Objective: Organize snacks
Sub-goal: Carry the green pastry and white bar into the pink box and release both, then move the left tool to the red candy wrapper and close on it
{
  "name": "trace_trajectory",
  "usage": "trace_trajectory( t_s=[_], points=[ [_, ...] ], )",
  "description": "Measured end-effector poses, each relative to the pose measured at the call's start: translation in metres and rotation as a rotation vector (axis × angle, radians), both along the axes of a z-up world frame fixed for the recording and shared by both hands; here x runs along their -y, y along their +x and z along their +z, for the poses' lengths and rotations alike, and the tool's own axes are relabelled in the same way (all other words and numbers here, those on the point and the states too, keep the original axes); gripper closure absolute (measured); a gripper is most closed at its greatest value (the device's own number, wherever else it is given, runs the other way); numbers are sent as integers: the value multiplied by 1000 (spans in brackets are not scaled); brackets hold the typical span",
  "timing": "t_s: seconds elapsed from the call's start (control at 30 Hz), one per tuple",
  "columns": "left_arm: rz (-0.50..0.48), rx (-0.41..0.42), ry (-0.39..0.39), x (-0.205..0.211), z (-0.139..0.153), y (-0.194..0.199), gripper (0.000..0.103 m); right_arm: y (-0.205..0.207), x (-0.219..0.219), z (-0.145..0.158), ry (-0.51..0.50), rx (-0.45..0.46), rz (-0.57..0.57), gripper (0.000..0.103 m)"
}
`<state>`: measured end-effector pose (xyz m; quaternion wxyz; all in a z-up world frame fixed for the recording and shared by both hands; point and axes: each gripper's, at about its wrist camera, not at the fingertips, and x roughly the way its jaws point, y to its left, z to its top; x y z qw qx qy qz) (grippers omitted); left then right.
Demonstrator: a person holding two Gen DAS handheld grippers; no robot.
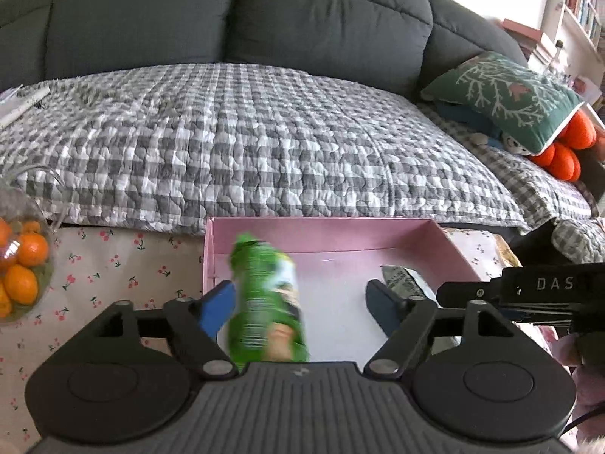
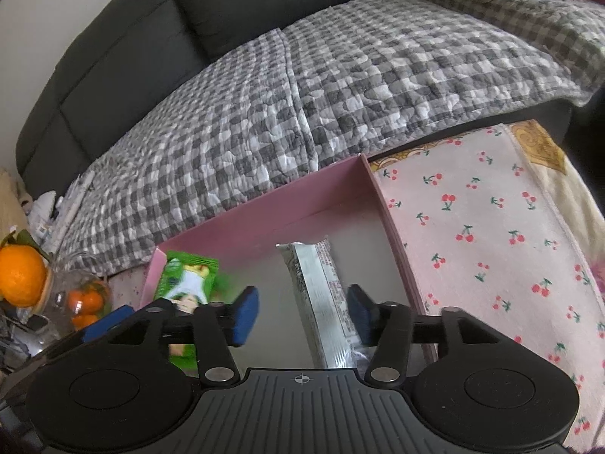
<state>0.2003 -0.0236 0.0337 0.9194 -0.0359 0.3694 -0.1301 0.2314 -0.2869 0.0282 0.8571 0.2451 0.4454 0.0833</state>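
Snacks sit in a shallow pink box [image 1: 321, 236] that stands at the table's far edge, right against the sofa.

From the left wrist view, the left hand-held gripper [image 1: 302, 302] is spread wide over the box. A green snack packet [image 1: 268, 302], blurred, stands between its blue fingers [image 1: 217, 310], close to the left one; whether that pad touches it cannot be told, and the right pad is well clear of it. At the box's right side the end of a silver snack packet [image 1: 402, 280] shows beside the right hand-held gripper [image 1: 506, 295], whose black frame crosses in from the right. A glass bowl of oranges [image 1: 22, 265] stands near the table's left edge on a cherry-print tablecloth [image 1: 113, 265]. A grey checked quilt [image 1: 264, 143] covers the sofa seat.

From the right wrist view, the right hand-held gripper [image 2: 302, 310] is spread, and the silver snack packet [image 2: 321, 302] lies lengthwise on the box floor between its fingers, nearer the right one, with a gap at the left pad. The green snack packet [image 2: 189, 280] is in the box's left part, behind the left hand-held gripper [image 2: 174, 316]. The tablecloth [image 2: 491, 246] runs on to the right of the box wall [image 2: 393, 234].
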Motion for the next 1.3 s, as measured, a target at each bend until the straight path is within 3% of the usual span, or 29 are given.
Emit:
trace_trajectory(
  t_s=[0.13, 0.37, 0.87, 1.3],
  points=[
    [-5, -6, 6, -3, 10, -12, 16, -17, 3, 13, 1, 11, -15, 30],
    [1, -24, 20, -13, 18, -36, 9, -50, 1, 35, -14, 25, -13, 20],
    [33, -51, 28, -42, 19, -88, 3, -120, -18, 59, -30, 61, 25, 14],
    [55, -78, 17, -61, 0, -121, 2, -154, -31, 38, -14, 44, 28, 13]
  ],
)
